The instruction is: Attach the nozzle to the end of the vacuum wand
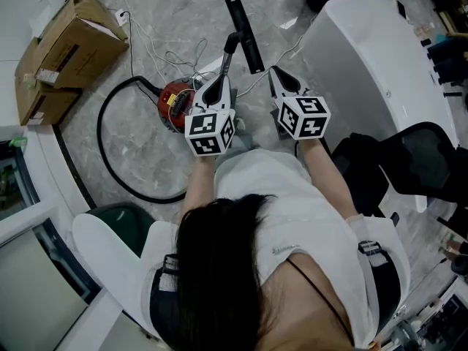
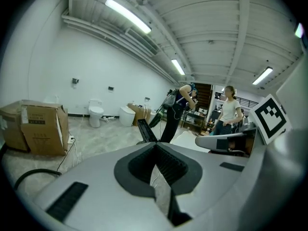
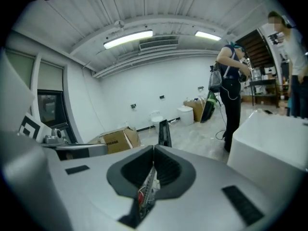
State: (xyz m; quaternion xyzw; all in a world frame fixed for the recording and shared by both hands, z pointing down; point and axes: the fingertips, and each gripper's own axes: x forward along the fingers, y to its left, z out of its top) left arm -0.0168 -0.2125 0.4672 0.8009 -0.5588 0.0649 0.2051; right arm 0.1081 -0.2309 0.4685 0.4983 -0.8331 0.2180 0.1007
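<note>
The marbled floor (image 1: 168, 20) takes up most of the room. On the person's right stands a big white block (image 1: 373, 72), and I can't tell whether it is hollow. Left of her, the hose (image 1: 102, 145) loops in a wide ring from the red canister (image 1: 172, 101), which sits just ahead of and below the left claw, amid loose white cables. Further left, two cardboard boxes (image 1: 73, 35) are stacked against the wall. The top one's flaps are loose, but I can't see what is inside either box. The nozzle (image 1: 243, 24), a flat black bar, lies on the floor straight ahead of her, in the gap between the two claws. Its long axis points away from her and slants a little to her right at the near end. A dark tube (image 1: 229, 53), which I take for the wand, runs from the bar's side back toward the left claw (image 1: 221, 80). I can't make out whether the joint has clicked home. The left claw is clenched on nothing, and in its own view the pads meet at the tip with only floor showing through. The right claw (image 1: 278, 74) is also clenched and empty, with the canister showing through its gap. The tube lies closer to the left claw and the bar's near end closer to the right, so I'd expect the left to steady the wand while the right takes the nozzle.
</note>
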